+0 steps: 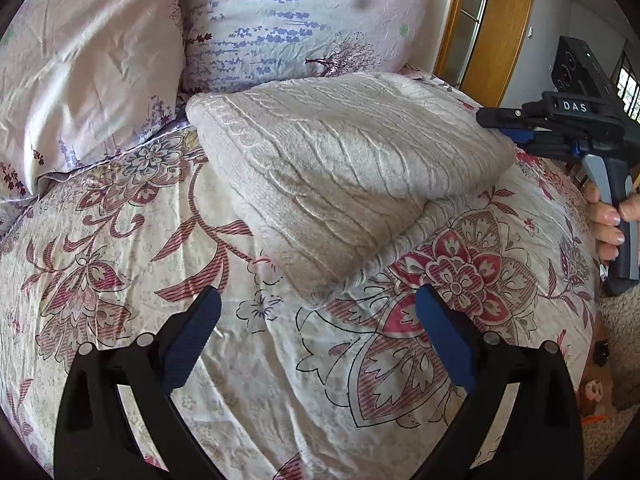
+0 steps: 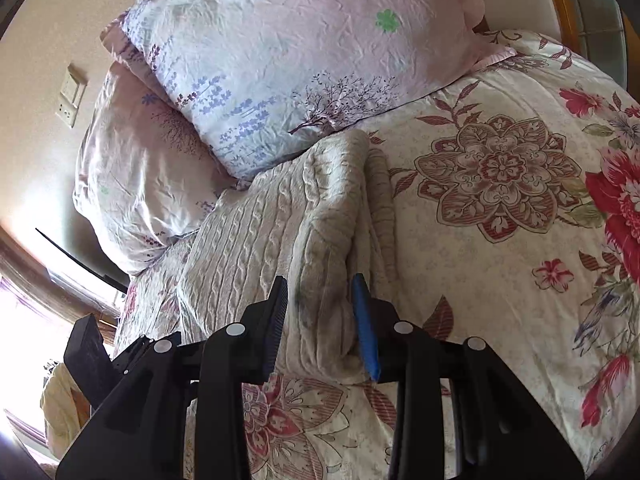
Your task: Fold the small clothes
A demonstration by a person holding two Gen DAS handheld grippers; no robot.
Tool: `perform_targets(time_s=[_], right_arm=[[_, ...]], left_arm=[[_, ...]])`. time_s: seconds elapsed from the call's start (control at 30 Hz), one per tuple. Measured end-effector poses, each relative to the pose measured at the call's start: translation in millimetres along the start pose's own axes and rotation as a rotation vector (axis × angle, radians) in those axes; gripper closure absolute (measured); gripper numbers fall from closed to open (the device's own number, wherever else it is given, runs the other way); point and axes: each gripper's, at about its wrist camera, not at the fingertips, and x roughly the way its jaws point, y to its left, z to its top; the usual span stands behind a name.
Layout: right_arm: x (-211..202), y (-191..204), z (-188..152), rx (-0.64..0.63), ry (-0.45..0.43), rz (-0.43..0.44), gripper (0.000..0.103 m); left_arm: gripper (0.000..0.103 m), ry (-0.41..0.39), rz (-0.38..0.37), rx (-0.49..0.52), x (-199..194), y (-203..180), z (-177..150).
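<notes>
A beige cable-knit sweater (image 1: 340, 176) lies folded on the floral bedspread (image 1: 120, 280), just in front of the pillows. My left gripper (image 1: 318, 292) hovers open and wide over the bedspread, its fingertips on either side of the sweater's near corner without touching it. A hand holds my right gripper (image 1: 490, 124) at the sweater's right corner. In the right wrist view the right gripper (image 2: 320, 286) stands narrowly open over the sweater (image 2: 280, 232). The folded edge shows between the pads, but they do not pinch it.
Two lilac flower-print pillows (image 1: 288, 24) (image 1: 88, 64) lean at the head of the bed behind the sweater. A wooden frame (image 1: 500, 28) stands at the back right. A wall socket plate (image 2: 72, 96) is on the wall to the left. Bedspread (image 2: 500, 240) stretches right of the sweater.
</notes>
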Motion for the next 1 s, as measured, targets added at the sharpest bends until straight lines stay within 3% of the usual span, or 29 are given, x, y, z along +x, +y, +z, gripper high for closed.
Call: perform_targets(time_s=[0.37, 0.67, 0.73, 0.8, 0.87, 1.0], right_arm=[[5.8, -1.7, -8.0, -0.003, 0.017, -0.004, 0.068], [8.5, 3.6, -11.2, -0.036, 0.020, -0.019, 0.068], [9.2, 5.7, -11.6, -0.052, 0.015, -0.036, 0.073], [8.6, 7.4, -11.0, -0.062, 0.005, -0.053, 0.086], [3.7, 6.7, -7.9, -0.045, -0.021, -0.040, 0.089], [-15.7, 8.1, 4.0, -0.015, -0.093, 0.011, 0.090]], left_arm=[[0.005, -0.018, 0.104, -0.093, 4.9, 13.4, 5.2], [0.005, 0.013, 0.121, -0.126, 11.4, 20.7, 6.2], [0.006, 0.012, 0.134, -0.127, 11.3, 19.9, 7.5], [0.008, 0.003, 0.147, -0.129, 10.6, 19.8, 10.1], [0.022, -0.019, 0.143, -0.121, 7.9, 18.8, 13.3], [0.028, -0.033, 0.183, -0.042, 2.8, 7.3, 13.7]])
